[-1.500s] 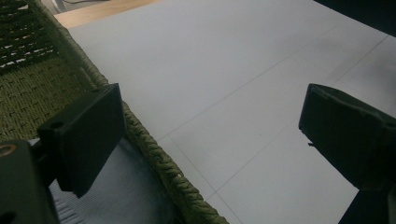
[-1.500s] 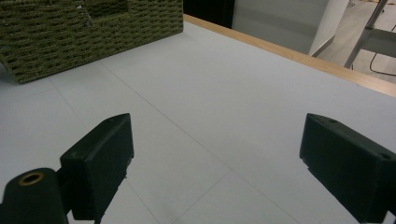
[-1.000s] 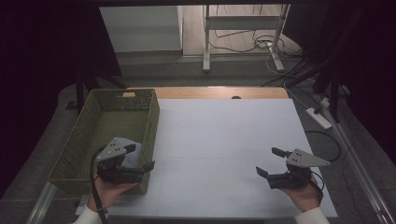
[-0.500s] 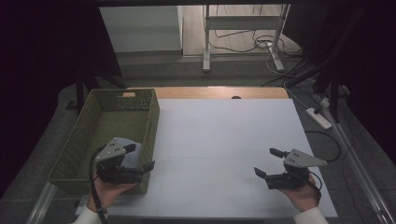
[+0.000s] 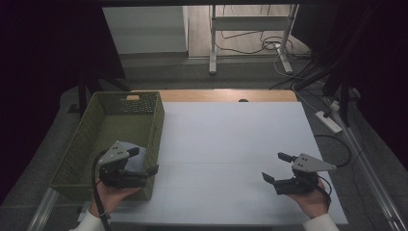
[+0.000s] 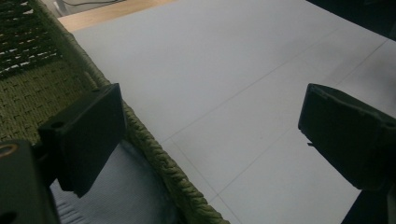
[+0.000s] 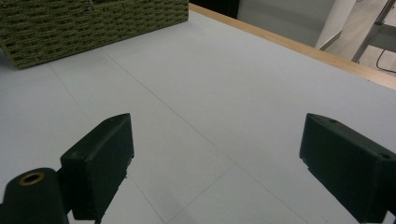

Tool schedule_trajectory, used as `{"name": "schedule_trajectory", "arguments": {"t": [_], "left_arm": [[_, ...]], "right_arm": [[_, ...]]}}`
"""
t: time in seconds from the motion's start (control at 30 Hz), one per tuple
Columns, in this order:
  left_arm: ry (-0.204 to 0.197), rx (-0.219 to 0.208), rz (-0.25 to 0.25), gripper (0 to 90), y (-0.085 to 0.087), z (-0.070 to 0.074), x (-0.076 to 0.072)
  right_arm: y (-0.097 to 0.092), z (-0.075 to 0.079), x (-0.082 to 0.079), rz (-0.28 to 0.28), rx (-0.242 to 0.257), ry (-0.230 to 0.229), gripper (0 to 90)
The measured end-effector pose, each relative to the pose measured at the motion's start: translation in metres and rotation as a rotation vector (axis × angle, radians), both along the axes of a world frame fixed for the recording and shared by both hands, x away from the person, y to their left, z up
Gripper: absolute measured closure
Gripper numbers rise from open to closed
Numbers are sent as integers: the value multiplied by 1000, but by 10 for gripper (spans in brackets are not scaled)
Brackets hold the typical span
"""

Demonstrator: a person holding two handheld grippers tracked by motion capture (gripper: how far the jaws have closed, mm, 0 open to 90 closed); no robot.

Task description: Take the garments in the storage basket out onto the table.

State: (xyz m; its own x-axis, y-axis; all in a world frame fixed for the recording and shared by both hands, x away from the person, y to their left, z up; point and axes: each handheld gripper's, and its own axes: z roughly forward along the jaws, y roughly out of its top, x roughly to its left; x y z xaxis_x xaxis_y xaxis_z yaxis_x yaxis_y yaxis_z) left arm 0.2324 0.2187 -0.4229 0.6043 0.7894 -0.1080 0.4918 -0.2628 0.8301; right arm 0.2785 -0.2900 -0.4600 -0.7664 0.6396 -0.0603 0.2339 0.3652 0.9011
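- Left gripper (image 5: 144, 161): jaws apart, straddling the near right wall of the woven basket (image 5: 91, 139), one jaw inside, one over the table.
- A grey cloth (image 6: 121, 191) lies inside the basket, directly under the inner jaw (nearest hand: left).
- Right gripper (image 5: 279, 167): jaws apart, empty, well apart from the basket.

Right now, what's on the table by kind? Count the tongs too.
Green woven basket: 1
Grey cloth in the basket's near corner: 1
Tongs: 2, left tongs open across the basket's right wall, right tongs open over the white table
Total: 4
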Motion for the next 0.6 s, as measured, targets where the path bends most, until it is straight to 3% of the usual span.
{"name": "schedule_trajectory", "arguments": {"t": [0.6], "left_arm": [[20,-4,22,82,10,11,11]], "right_arm": [[1,-8,-2,-3,-26,11,103]]}}
